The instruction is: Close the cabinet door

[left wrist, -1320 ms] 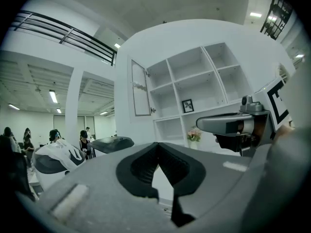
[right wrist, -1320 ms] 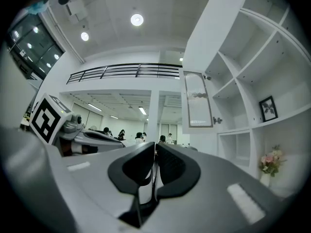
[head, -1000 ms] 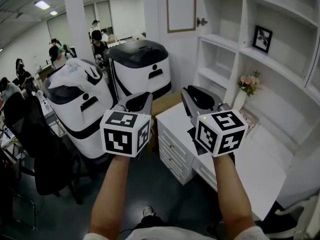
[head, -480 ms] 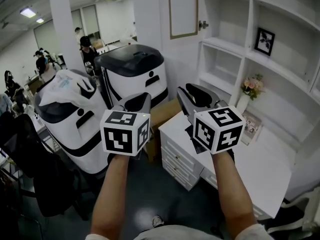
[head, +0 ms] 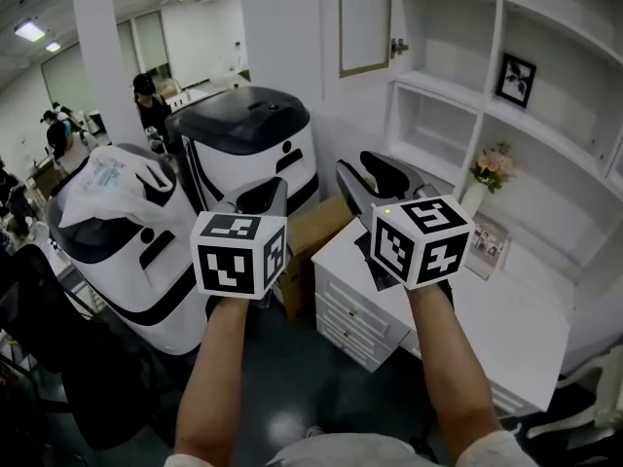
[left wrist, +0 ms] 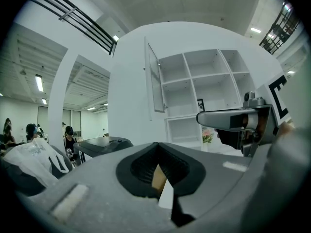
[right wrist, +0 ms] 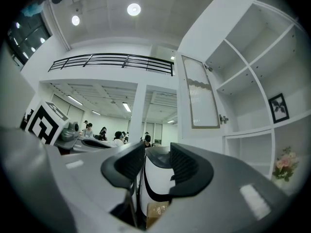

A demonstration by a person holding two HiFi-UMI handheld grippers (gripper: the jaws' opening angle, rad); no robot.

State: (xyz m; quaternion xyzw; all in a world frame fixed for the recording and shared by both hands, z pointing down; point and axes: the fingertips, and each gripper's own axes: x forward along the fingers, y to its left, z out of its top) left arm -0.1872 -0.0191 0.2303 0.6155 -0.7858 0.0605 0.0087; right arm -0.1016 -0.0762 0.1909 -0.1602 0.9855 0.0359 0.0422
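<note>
The white cabinet door (head: 365, 22) with its pale glass panel stands swung open at the top of the head view, its small knob (head: 397, 45) toward the shelves. In the right gripper view the door (right wrist: 199, 98) hangs up and to the right of the jaws. My right gripper (head: 368, 173) points level, well short of the door and below it; its jaws are opening with nothing between them (right wrist: 158, 161). My left gripper (head: 258, 197) is beside it, shut and empty (left wrist: 156, 152); the door (left wrist: 154, 81) shows edge-on beyond it.
Open white shelves (head: 458, 105) hold a framed picture (head: 514, 78) and flowers (head: 490, 168). A white desk with drawers (head: 487, 329) lies under my right arm. Two white machines with black tops (head: 248, 134) and a cardboard box (head: 311, 227) stand left; people stand far back.
Both grippers have moved forward together, and the machines and people have slid left in the head view. The right gripper's jaws have parted wider.
</note>
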